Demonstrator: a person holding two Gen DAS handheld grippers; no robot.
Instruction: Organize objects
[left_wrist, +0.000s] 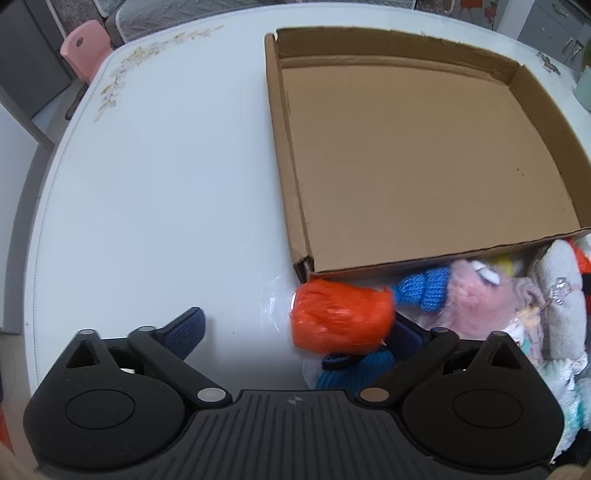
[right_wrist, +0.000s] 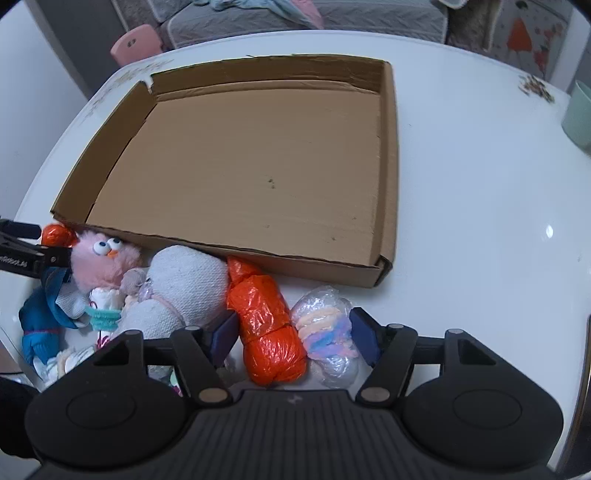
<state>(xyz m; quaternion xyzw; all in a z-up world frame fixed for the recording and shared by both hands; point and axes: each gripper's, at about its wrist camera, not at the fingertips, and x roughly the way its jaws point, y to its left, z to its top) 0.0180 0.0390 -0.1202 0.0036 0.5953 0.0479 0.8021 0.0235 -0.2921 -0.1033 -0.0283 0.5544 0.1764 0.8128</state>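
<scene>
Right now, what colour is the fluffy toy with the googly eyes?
Pink fluffy toy, with an orange beak; clearest in the right wrist view.

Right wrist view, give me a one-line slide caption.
Open right claw straddles an orange plastic-wrapped bundle and a clear-wrapped pastel yarn bundle before the empty shallow cardboard box.

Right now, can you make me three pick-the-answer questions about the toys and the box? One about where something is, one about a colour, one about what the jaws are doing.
1. Where is the pink plush bird?
A. inside the cardboard box
B. on the table beside the box
C. in the jaws

2. What colour is the bundle between the right gripper fingers?
A. orange
B. green
C. black

3. How is the cardboard box?
A. full
B. shut
C. open, holding nothing

Answers: 1 B, it lies against the box's outer wall. 2 A, its plastic wrap is orange. 3 C, only bare floor shows inside.
</scene>
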